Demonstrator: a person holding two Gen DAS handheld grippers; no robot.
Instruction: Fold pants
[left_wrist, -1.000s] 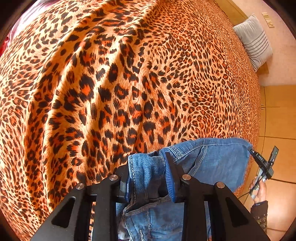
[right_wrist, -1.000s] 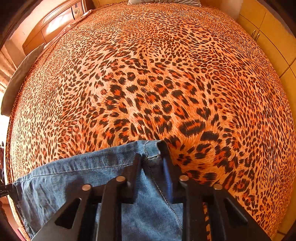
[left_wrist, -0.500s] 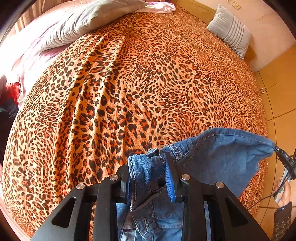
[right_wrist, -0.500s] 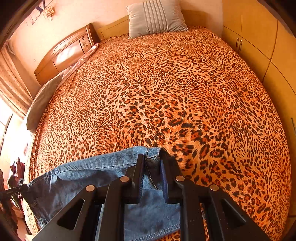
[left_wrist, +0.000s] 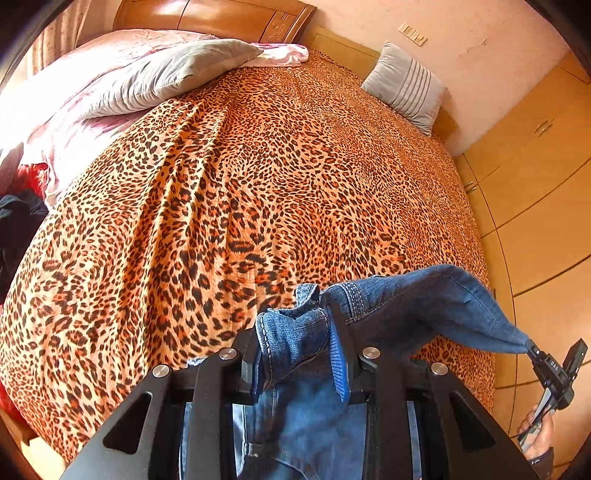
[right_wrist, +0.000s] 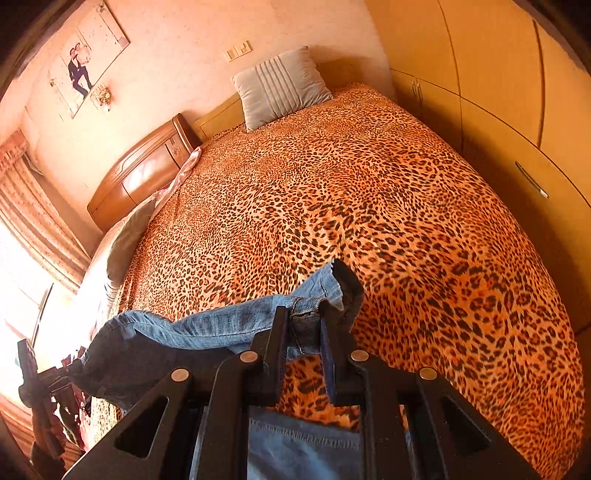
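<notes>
Blue denim pants (left_wrist: 413, 306) are held in the air between both grippers, above the near edge of a leopard-print bed (left_wrist: 258, 177). My left gripper (left_wrist: 295, 343) is shut on a bunched corner of the waistband. My right gripper (right_wrist: 303, 321) is shut on the other corner of the pants (right_wrist: 207, 325). The waistband stretches taut between them, and the rest of the pants hangs down below the fingers. The right gripper also shows in the left wrist view (left_wrist: 550, 369), at the far right, pinching the cloth.
A grey striped pillow (left_wrist: 406, 85) leans on the wall at the far side of the bed. Grey and pink bedding (left_wrist: 147, 77) lies by the wooden headboard (right_wrist: 147, 170). Wooden wardrobe doors (right_wrist: 498, 92) run along the bed's right side. Dark clothes (left_wrist: 14, 221) lie at the left.
Both grippers have risen and tilted up, lifting the pants off the bed. The headboard, pillows and wall have come into view. The waistband now hangs free and taut between them.
</notes>
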